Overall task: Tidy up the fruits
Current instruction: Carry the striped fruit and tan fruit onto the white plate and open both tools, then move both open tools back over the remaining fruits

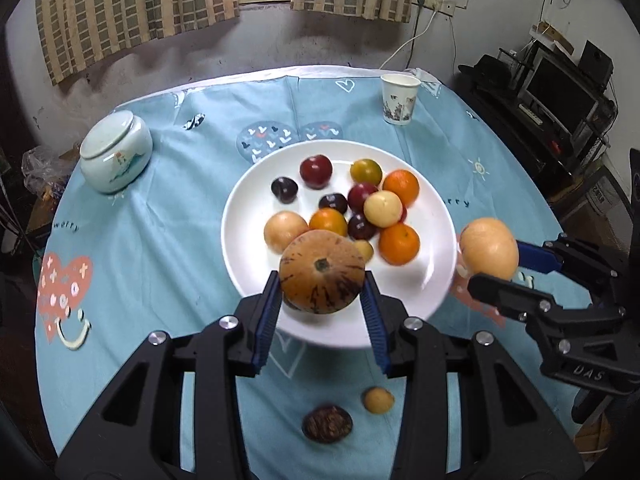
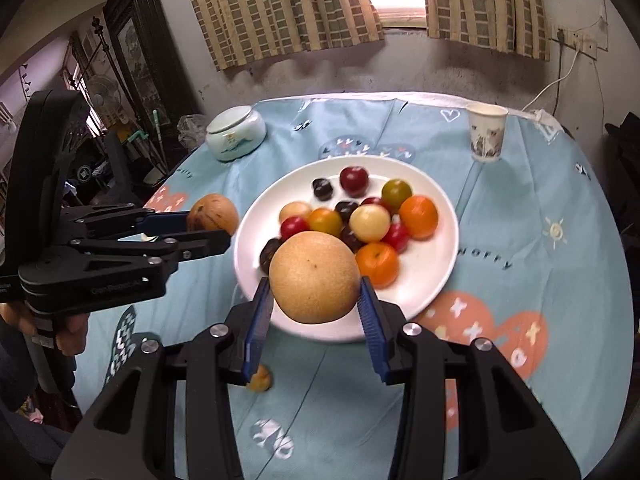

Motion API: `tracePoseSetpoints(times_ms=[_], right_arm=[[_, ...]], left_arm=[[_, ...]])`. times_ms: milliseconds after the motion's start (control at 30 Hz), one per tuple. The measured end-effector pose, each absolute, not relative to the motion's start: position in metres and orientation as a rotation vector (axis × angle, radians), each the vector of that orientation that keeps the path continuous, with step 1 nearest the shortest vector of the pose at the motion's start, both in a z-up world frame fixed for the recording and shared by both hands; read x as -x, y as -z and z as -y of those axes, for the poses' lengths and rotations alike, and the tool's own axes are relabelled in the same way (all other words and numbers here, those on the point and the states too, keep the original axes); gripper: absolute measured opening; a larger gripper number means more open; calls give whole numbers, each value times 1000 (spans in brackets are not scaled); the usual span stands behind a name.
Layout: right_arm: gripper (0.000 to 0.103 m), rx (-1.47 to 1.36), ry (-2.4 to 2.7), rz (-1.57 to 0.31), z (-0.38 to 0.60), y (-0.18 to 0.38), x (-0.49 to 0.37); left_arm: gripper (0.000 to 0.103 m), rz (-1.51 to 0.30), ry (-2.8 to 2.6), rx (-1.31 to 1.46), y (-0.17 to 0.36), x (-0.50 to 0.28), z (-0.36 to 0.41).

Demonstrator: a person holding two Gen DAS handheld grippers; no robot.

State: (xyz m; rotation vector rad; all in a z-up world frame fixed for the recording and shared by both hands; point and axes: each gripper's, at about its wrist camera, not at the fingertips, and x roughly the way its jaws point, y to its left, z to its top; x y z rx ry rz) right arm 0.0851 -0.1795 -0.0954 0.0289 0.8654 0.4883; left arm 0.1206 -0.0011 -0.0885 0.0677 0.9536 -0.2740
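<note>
Because the white round plate (image 1: 440, 208) collects fruits, my left gripper (image 1: 322, 312) clamps a brown speckled melon (image 1: 320, 272) above its rim, and my right gripper (image 2: 316, 316) clamps a round yellow pear (image 2: 314, 276).

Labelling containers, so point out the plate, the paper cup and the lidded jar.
plate (image 1: 432, 216), left wrist view, bare right rim.
paper cup (image 1: 398, 104), left wrist view, middle of its printed side.
jar (image 2: 236, 130), right wrist view, centre of its pale body.

Right tongs (image 2: 316, 312) clamp a tan pear (image 2: 315, 277) — above the white plate (image 2: 436, 276).
</note>
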Motion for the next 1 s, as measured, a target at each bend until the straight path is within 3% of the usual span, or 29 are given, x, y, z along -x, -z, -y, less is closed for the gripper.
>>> tracePoseSetpoints(times_ms=[467,600,633,667,700,1000], right_arm=[[44,41,-456,-880,157,125,-182],[46,58,-416,-911,157,135,-196],[53,42,-410,-905,161,135,-197],[71,27,-399,-893,164,135,-195],[74,16,-396,-879,167,134,-194],[74,22,-405,-873,178,118,-149]], left_arm=[[42,-995,239,-107,124,-201,17],[57,-982,229,-92,125,-203,11],[57,-979,222,-95,124,-203,10],[58,-979,221,-95,124,-203,8],[58,-979,220,-90,122,-202,6],[71,-953,186,-68,105,-162,-15]])
